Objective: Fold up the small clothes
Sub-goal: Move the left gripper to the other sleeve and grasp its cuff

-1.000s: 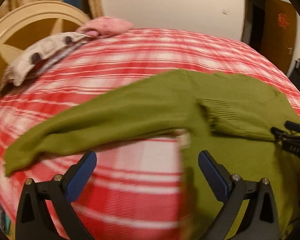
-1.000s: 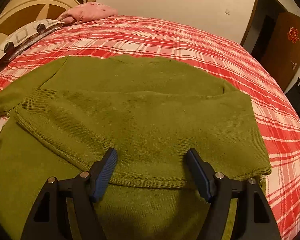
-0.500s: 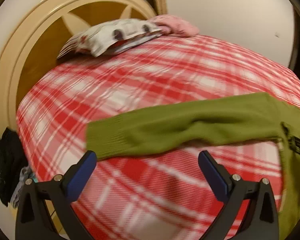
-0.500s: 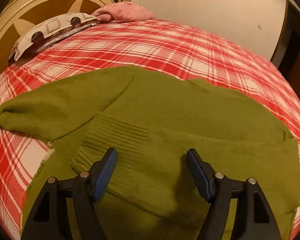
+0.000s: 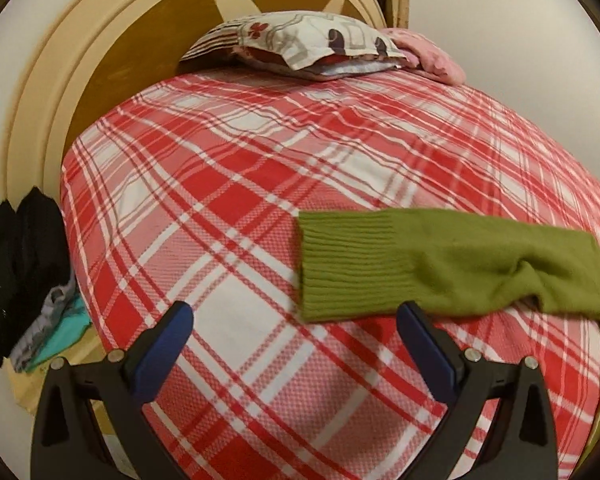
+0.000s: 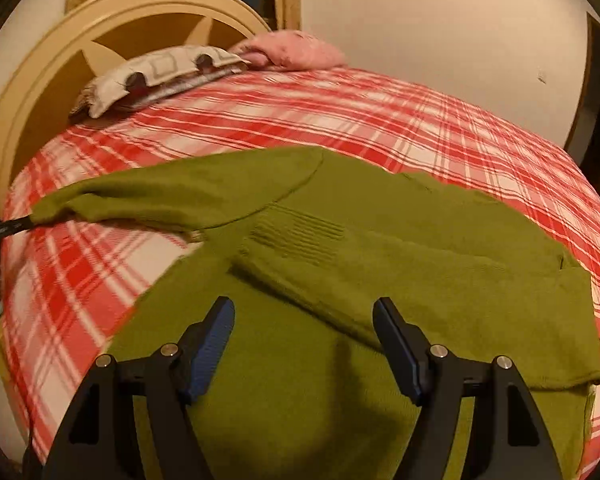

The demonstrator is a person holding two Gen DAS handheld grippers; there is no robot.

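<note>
A green knit sweater [image 6: 420, 280] lies flat on the red plaid bed [image 6: 340, 120]. One sleeve is folded across its body, ribbed cuff [image 6: 300, 236] on the chest. The other sleeve [image 6: 172, 196] stretches out to the left over the sheet. My right gripper [image 6: 304, 316] hovers open above the sweater's body, just in front of the folded sleeve, with nothing between its pads. In the left wrist view my left gripper [image 5: 294, 320] stands open just in front of the outstretched sleeve's ribbed cuff [image 5: 340, 268], not touching it. A fingertip [image 6: 8, 228] of it shows beside that cuff in the right wrist view.
A cream and brown headboard [image 5: 100, 80] rises at the far end of the bed, with a patterned pillow [image 5: 300, 48] and a pink cloth [image 5: 432, 56] against it. Dark clothes [image 5: 16, 272] and a teal item hang beside the bed's left edge.
My left gripper has travelled left along the outstretched sleeve from the sweater's body to the cuff. My right gripper has shifted left across the sweater toward the folded sleeve's cuff. Both stayed open.
</note>
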